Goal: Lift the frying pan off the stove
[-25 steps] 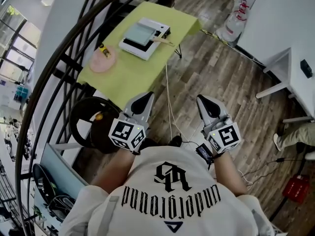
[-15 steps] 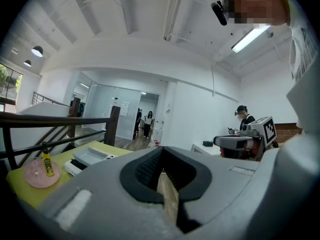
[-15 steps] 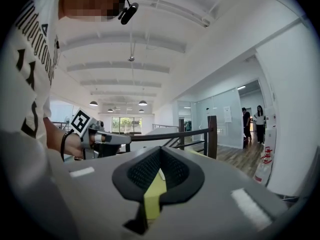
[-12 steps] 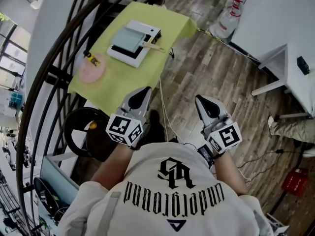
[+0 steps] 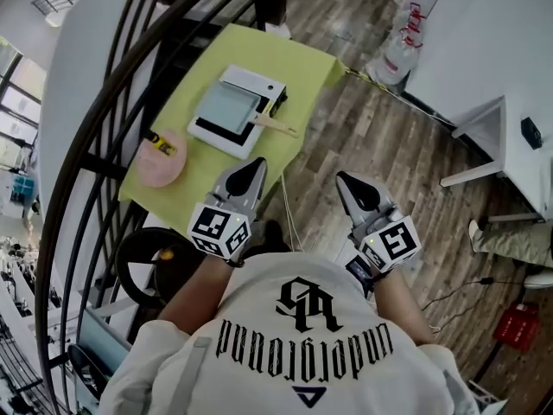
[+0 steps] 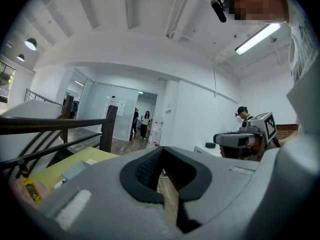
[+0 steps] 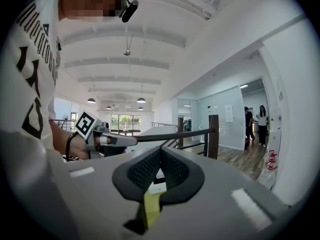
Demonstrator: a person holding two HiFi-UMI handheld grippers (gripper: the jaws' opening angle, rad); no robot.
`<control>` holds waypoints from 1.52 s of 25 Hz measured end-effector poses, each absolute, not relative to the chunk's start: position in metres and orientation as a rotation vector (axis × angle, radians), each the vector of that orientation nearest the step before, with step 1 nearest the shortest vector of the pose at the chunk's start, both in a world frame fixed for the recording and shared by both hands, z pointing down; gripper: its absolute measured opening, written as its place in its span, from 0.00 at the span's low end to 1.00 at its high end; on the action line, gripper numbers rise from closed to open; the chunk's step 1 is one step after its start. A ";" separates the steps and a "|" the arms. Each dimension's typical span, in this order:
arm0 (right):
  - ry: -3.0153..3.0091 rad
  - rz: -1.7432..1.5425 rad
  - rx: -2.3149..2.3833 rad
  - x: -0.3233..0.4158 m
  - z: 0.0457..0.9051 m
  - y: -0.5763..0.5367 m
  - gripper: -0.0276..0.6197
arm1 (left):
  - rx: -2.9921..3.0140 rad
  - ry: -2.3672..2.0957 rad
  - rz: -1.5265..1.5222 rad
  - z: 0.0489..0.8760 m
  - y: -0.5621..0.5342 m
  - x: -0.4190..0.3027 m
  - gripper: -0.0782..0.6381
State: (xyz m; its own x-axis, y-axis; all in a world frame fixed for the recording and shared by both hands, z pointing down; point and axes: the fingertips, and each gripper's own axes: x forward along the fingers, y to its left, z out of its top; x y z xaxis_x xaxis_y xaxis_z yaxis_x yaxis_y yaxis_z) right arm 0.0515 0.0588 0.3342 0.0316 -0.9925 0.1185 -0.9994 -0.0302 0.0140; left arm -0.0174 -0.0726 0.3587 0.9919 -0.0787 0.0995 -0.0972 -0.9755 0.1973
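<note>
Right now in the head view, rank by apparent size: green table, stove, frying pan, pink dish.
1. green table
2. stove
3. frying pan and pink dish: near alike, dish nearer camera, so unranked.

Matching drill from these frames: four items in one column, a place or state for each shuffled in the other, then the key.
Column A
1. frying pan
2. pink plate
3. left gripper
4. red box

Column B
a. on the wooden floor, far right in the head view
b. jaws shut, nothing held
c. on the stove
d. on the green table, left of the stove in the head view

Pairs: 1-c, 2-d, 3-b, 4-a
</note>
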 end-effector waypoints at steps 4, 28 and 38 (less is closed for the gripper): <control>-2.119 0.123 2.185 0.062 0.331 0.016 0.05 | 2.933 -0.117 0.127 0.355 -0.113 -0.005 0.12; -2.543 0.221 1.605 0.186 0.363 -0.131 0.05 | 2.791 -0.672 0.166 0.380 -0.216 0.085 0.12; -2.710 0.277 1.206 0.218 0.379 -0.150 0.05 | 2.681 -0.972 0.171 0.389 -0.215 0.109 0.12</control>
State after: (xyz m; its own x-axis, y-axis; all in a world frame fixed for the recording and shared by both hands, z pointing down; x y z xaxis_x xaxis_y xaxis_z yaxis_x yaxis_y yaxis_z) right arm 0.2176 -0.1495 0.3787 -0.6612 -0.7167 0.2218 -0.7467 0.6572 -0.1024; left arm 0.1085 -0.2146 0.3894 0.7659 -0.6091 0.2057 -0.6428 -0.7327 0.2235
